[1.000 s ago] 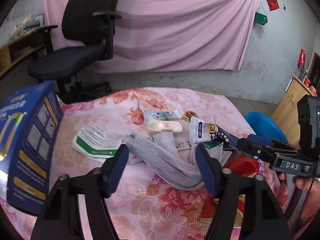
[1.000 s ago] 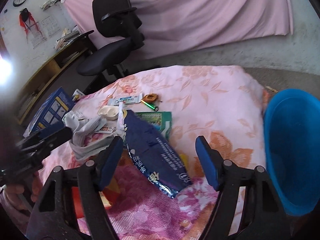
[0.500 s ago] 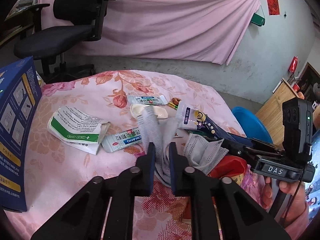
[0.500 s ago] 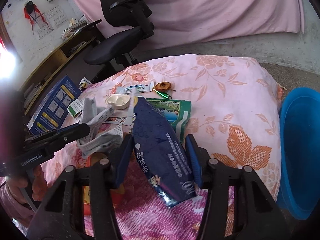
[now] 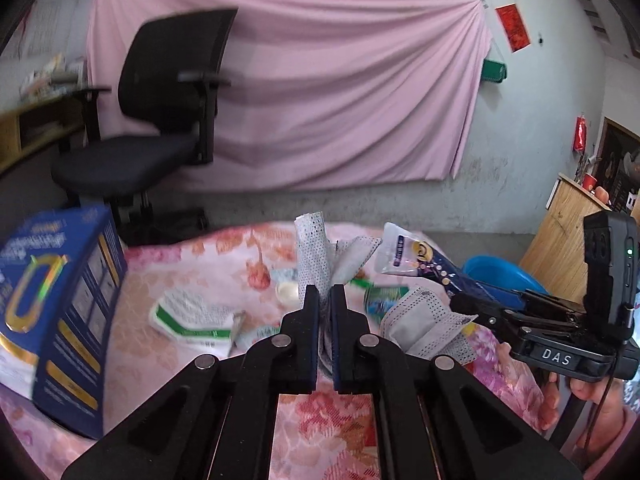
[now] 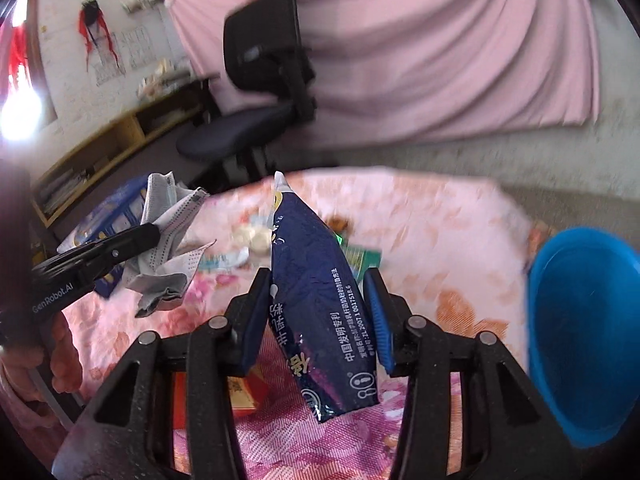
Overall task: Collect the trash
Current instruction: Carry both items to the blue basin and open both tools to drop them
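The left gripper (image 5: 326,294) has its jaws pressed nearly together, pinching a wad of grey face masks (image 5: 316,248) that stick up above its fingertips and droop off to its right side; from the right wrist view the same masks (image 6: 168,236) hang clear of the pink floral bedspread (image 6: 432,232). The right gripper (image 6: 318,280) clamps a dark blue foil packet (image 6: 320,300) between its two blue pads, the packet standing tilted with its white top pointing away from the tongs and its lower end hanging below them. To the right of the right gripper sits a blue basin (image 6: 580,320), beside the edge of the bedspread. Ahead of the left gripper, on the cloth, lie a green-and-white paper pack (image 5: 188,316) and a small white cap (image 5: 287,291); a tall blue box (image 5: 60,312) stands off to its left. Under the right gripper a red carton (image 6: 244,394) rests on the cloth. A hand (image 6: 60,360) grips the left tool's handle.
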Available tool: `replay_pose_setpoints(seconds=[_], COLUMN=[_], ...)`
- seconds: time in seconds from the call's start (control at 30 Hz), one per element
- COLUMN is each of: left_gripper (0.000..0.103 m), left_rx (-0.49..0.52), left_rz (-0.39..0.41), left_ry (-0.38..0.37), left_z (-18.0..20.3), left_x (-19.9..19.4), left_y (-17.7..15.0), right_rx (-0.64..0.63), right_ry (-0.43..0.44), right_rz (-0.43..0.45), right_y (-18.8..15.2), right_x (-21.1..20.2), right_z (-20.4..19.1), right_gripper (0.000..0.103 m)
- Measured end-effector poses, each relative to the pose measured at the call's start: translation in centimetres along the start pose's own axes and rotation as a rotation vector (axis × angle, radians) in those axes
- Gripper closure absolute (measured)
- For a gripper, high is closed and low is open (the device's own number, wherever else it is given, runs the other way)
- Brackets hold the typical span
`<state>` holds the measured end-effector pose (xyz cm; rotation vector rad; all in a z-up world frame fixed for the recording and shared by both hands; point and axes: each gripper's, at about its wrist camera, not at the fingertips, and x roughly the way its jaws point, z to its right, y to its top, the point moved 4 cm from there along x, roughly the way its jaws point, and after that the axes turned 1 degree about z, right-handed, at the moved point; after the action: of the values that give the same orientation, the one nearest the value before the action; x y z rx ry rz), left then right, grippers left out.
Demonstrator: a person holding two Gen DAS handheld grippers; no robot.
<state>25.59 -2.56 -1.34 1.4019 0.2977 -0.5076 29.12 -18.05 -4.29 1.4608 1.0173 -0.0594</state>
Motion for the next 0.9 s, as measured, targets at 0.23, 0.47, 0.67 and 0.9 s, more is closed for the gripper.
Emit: replay_pose_setpoints(seconds=[0.23, 0.47, 0.67, 0.9], left_gripper=[0.1, 0.1, 0.1, 0.1], left_rx=[0.161, 0.237, 0.304, 0.381], left_rz=[0.236, 0.356, 0.398, 0.323], left_ry=[-0.029, -0.112, -0.215, -0.317], left_z=[4.7, 11.3, 18.5, 26.7], left_x=[-3.1, -3.0, -1.1, 2.9], left_y=[3.8, 7.0, 8.3, 7.7], right_rx=[0.015, 0.015, 0.016, 0.071], right_ry=[-0.113, -0.309, -0.477, -0.599], right_rz=[0.305, 0.562, 0.695, 0.681], right_y=[1.0, 1.6, 1.4, -0.8], right_x=[-6.8, -14.7, -19.5, -22.3], right_z=[1.1, 4.0, 6.7, 11.2], right_gripper=[0.034, 0.034, 0.034, 0.034])
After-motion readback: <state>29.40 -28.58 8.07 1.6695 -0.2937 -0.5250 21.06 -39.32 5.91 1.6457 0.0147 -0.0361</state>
